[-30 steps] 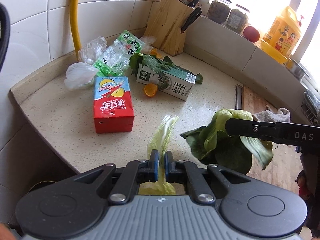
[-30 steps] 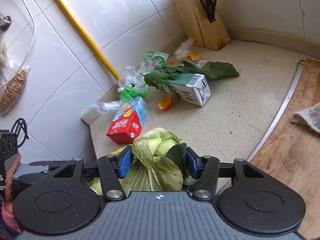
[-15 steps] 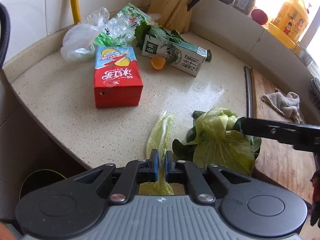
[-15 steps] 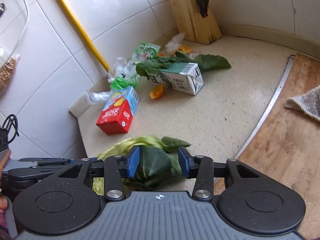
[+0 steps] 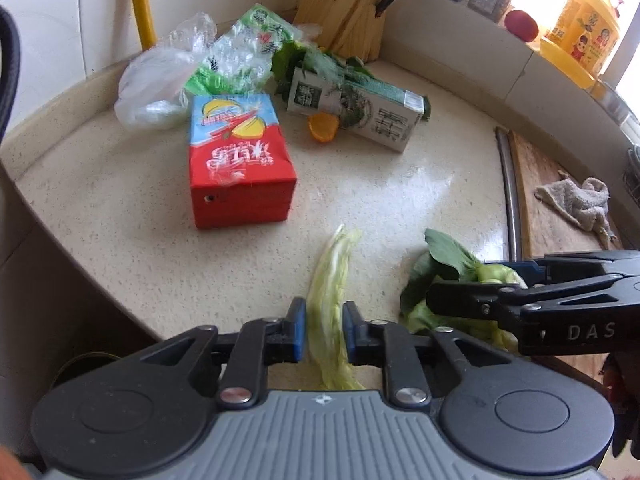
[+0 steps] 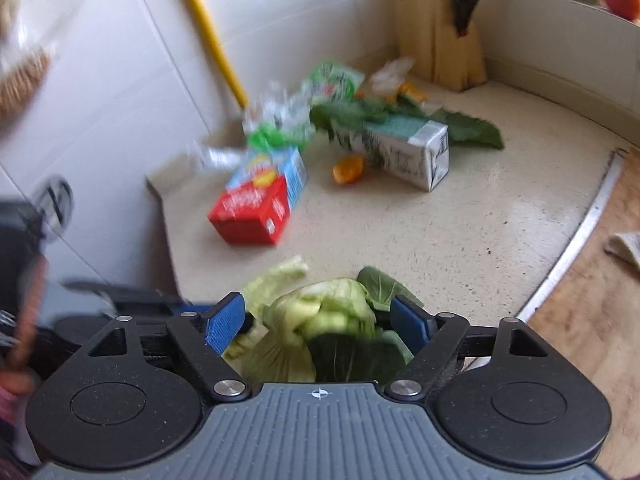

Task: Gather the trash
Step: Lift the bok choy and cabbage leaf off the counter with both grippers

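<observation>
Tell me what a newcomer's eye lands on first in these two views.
The red juice carton lying mid-counter stands out first, with the white-and-green milk carton behind it toward the knife block. Up close, a pale cabbage leaf sits between the left gripper's just-opened jaws, and a leafy green bundle between the right gripper's widening ones.
</observation>
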Motion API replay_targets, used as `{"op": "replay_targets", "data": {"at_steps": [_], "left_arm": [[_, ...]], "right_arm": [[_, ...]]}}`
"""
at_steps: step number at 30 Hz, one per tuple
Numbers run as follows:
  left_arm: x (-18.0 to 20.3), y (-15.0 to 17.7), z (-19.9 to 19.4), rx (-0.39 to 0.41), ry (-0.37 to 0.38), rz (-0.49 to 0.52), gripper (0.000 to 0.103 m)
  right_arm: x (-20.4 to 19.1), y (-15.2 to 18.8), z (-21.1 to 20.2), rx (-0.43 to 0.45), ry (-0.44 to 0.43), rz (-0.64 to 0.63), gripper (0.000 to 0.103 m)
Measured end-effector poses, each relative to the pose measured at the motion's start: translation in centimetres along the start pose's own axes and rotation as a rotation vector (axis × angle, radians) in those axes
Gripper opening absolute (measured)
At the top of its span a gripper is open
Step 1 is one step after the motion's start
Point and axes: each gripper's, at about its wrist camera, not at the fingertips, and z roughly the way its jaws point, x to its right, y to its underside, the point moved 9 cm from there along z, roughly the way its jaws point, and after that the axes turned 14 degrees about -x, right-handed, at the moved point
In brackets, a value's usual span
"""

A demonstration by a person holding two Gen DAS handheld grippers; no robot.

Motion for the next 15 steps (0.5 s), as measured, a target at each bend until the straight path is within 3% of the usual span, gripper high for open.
{"op": "replay_targets", "data": {"at_steps": [3, 8, 15], "left_arm": [[0.3, -0.1, 0.1, -0.001, -0.006, 0.006, 0.02], [0.4, 0.8, -0.3, -0.027, 0.006, 0.035, 0.015], [0.5, 1.2, -0.2, -0.054, 0.031, 0.004, 0.005]], "right_arm": [[0.6, 0.4, 1.8, -0.061, 0.029, 0.021, 0.071], [1.3, 0.9, 2.3, -0.08, -0.04, 0.088, 0.065], [1.0, 1.5, 1.3, -0.092, -0.044, 0.082, 0.072]]}}
